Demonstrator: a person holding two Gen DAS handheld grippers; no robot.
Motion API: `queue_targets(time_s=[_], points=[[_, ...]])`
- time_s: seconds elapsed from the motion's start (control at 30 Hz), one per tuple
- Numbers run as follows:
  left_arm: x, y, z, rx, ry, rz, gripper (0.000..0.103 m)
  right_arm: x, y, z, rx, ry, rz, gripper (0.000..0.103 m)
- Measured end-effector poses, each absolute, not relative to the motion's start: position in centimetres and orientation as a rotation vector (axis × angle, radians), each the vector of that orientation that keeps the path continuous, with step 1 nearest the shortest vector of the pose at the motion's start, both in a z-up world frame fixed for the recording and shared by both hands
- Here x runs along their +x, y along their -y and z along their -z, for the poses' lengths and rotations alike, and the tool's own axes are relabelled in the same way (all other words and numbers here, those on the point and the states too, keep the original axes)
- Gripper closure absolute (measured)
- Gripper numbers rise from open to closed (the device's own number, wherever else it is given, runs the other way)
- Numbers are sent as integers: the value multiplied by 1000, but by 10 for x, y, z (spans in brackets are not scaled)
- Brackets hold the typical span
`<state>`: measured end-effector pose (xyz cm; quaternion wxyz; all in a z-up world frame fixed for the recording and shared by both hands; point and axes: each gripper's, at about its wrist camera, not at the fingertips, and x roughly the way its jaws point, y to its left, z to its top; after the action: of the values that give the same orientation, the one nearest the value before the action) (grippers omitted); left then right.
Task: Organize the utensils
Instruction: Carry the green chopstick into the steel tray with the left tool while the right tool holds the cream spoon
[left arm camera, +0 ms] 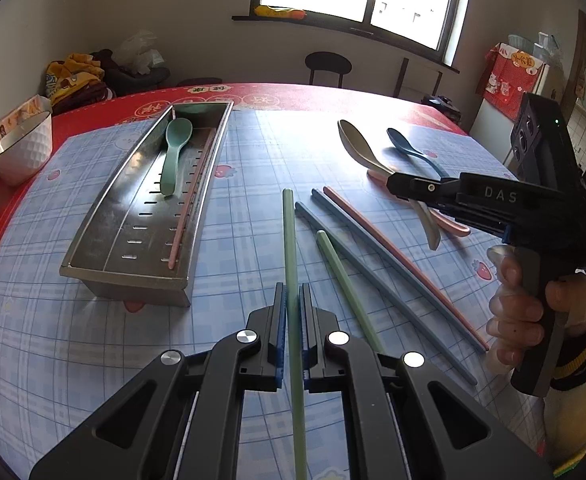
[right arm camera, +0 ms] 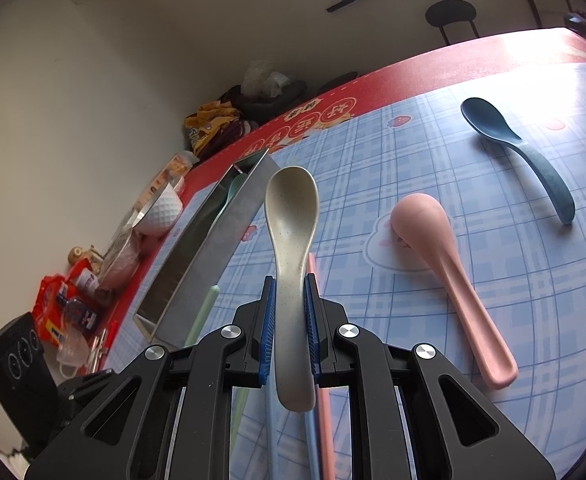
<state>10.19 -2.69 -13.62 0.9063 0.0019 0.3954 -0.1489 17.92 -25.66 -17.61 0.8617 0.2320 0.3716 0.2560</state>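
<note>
My left gripper (left arm camera: 292, 294) is shut on a green chopstick (left arm camera: 290, 240) that points away over the table. A metal utensil tray (left arm camera: 93, 248) to its left holds a green spoon (left arm camera: 175, 152) and a pink chopstick (left arm camera: 191, 196). My right gripper (right arm camera: 290, 284) is shut on the handle of a beige spoon (right arm camera: 291, 216), held above the table; it also shows in the left wrist view (left arm camera: 397, 184). On the cloth lie a second green chopstick (left arm camera: 349, 288), two blue chopsticks (left arm camera: 373, 268), a pink chopstick (left arm camera: 405, 264), a pink spoon (right arm camera: 445, 272) and a dark blue spoon (right arm camera: 521, 148).
A white bowl (left arm camera: 21, 148) stands at the table's left edge, also in the right wrist view (right arm camera: 159, 210). Snack packets (right arm camera: 65, 312) lie along that edge. A stool (left arm camera: 327, 66) and bags (left arm camera: 77, 76) are beyond the far edge.
</note>
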Motion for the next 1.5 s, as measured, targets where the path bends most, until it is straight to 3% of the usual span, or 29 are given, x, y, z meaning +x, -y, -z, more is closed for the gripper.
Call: queue_targets(time_s=[0.23,0.47,0.9,1.37,1.43,1.5], points=[[116,0,106,-65,-795,306,97,178,257,174,487,-765,-548,89],[179,-21,77,-52,-801,286,97,177,260,174,491,-763,-542,89],[299,-22,132,34,-999,222,97,178,262,174,495,-774,-529,89],[303,-27,135,-10,-1029,255,96,180,262,175,504,-782,-531,89],[291,-29,126,-15,-989,261,94,180,262,176,505,-784,-529,89],[274,-29,117,2,-931,264,83,180,262,176,505,-781,-529,89]])
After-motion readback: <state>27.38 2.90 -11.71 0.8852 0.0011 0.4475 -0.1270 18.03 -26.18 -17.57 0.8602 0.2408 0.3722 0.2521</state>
